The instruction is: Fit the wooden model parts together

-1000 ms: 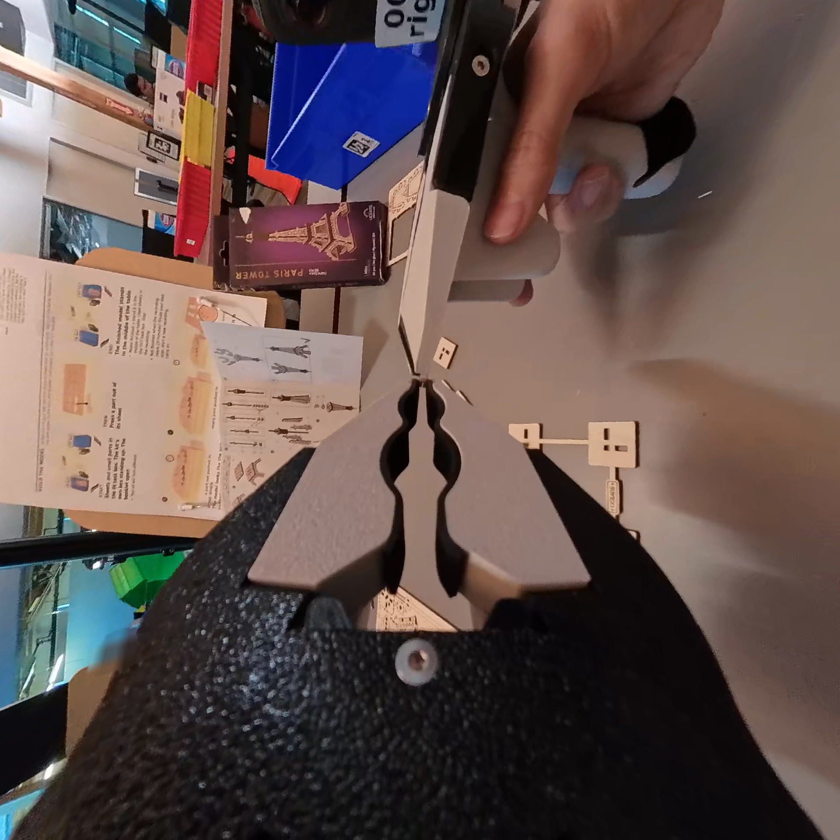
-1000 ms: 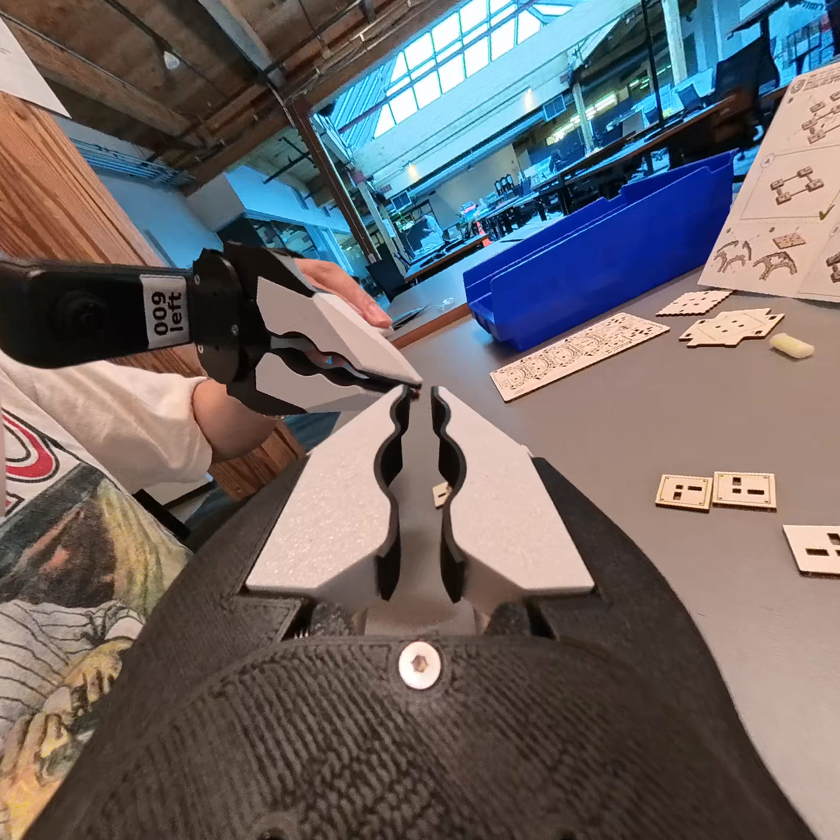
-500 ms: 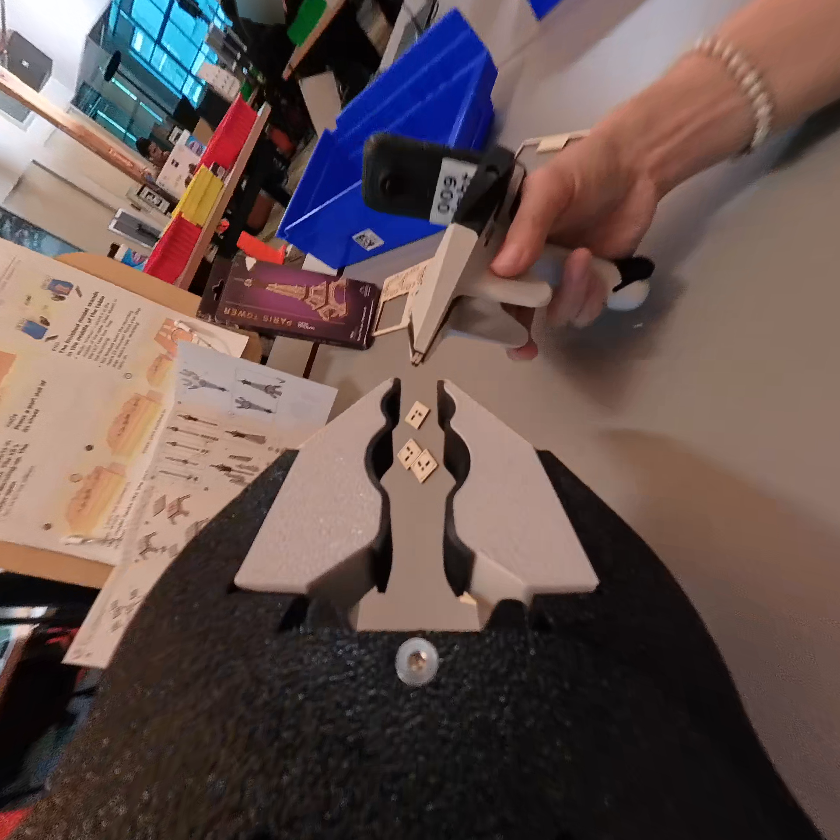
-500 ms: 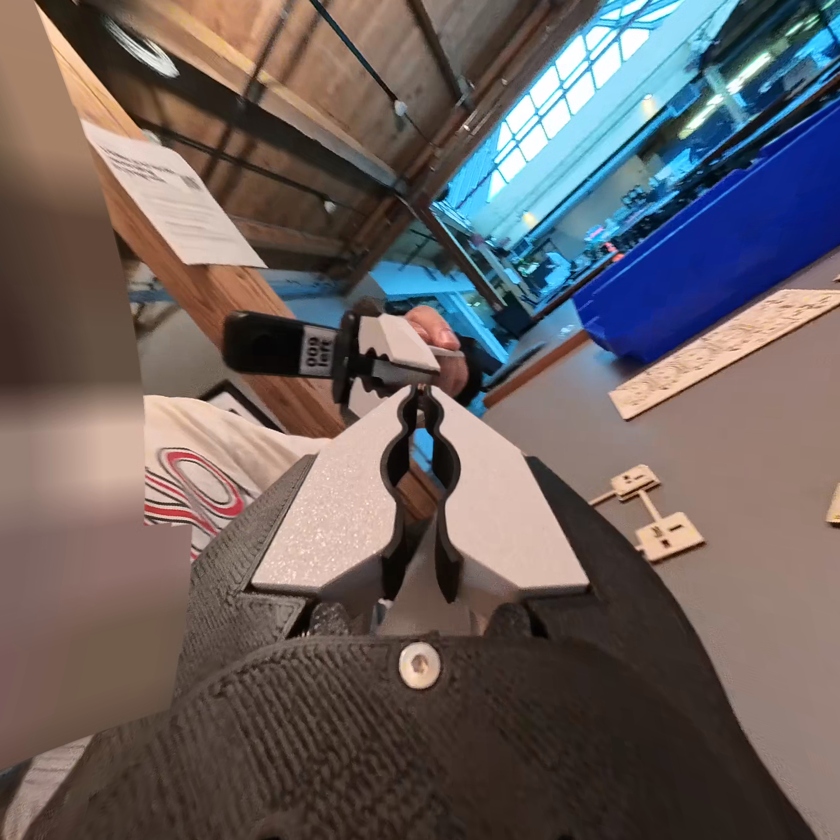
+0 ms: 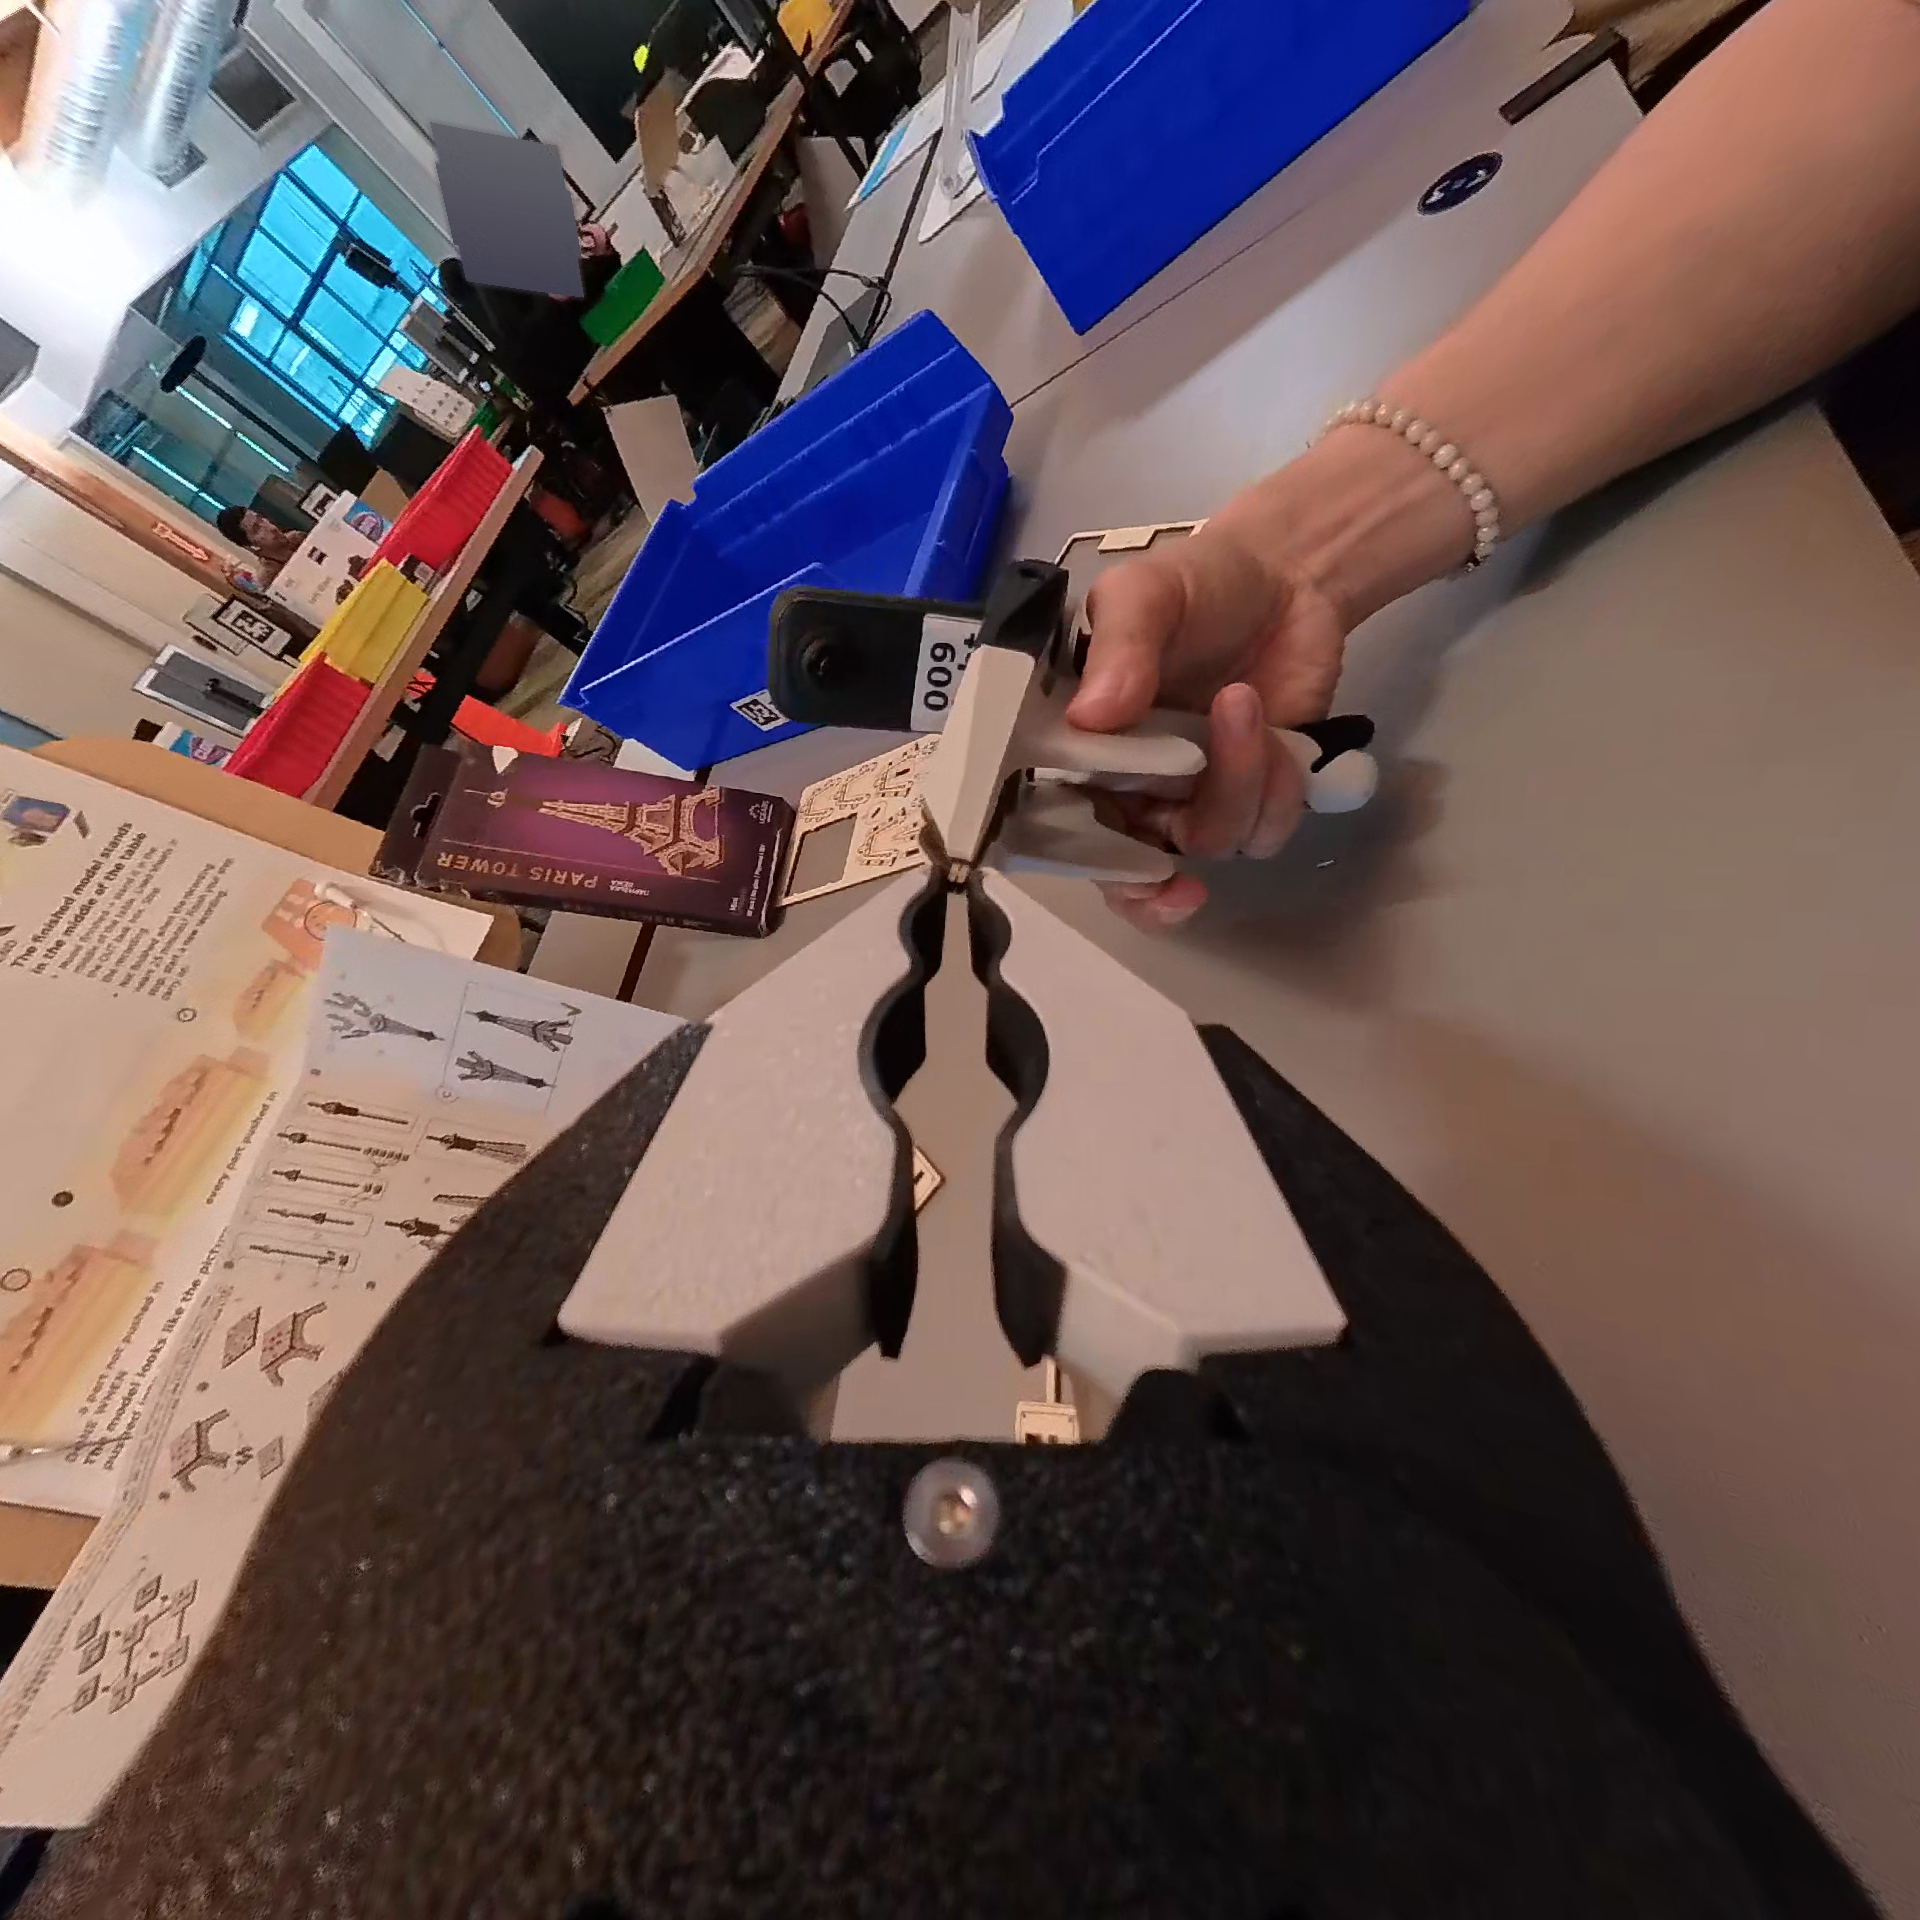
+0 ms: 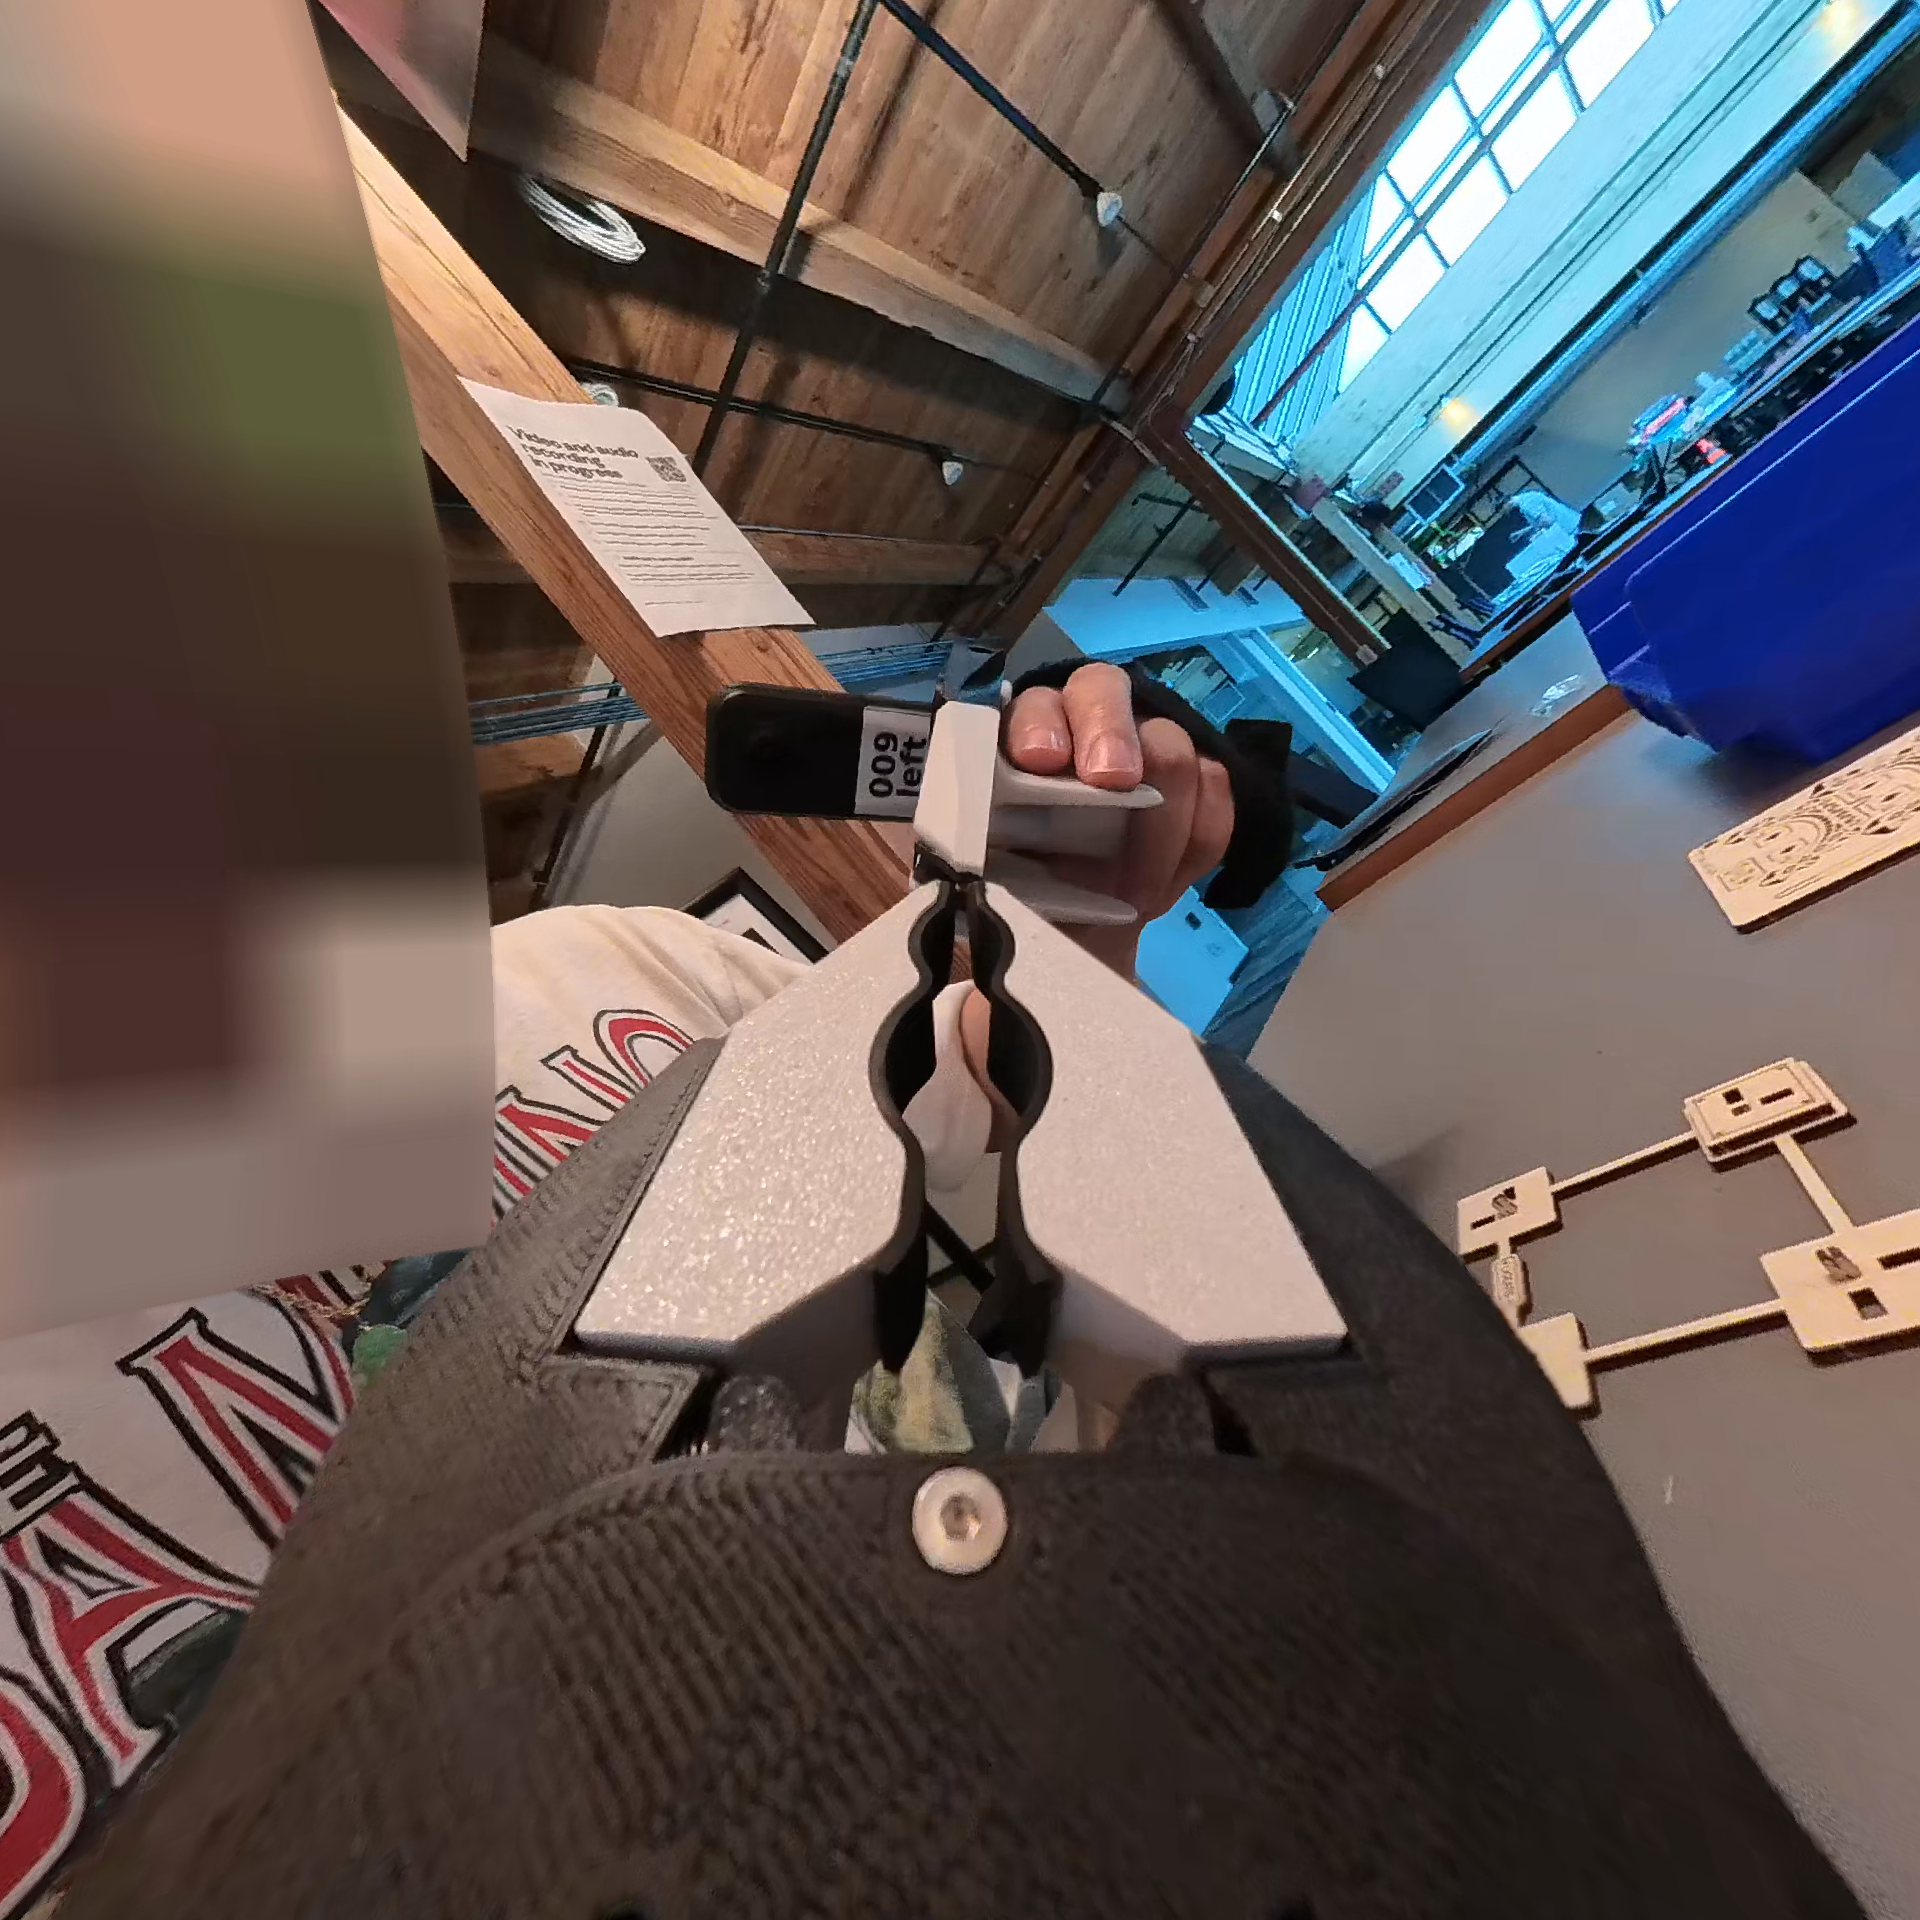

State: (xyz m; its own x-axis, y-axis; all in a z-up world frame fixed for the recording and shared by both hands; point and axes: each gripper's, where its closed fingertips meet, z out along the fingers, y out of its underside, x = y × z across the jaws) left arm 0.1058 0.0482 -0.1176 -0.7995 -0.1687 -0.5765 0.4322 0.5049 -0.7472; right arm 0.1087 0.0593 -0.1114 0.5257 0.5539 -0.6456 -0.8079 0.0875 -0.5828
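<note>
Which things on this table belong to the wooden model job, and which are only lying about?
For the job:
joined square wooden parts
pale laser-cut wooden sheet
folded white instruction sheet
purple model box

Lying about:
blue plastic bin
red and yellow bins

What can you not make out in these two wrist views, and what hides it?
- Left wrist view: whether a wooden part sits where the left tongs and right tongs meet; it is too small to tell.
- Left wrist view: a small wooden piece on the table, mostly hidden under the left tongs.
- Right wrist view: the linked wooden squares, cut off by the right edge.
</note>
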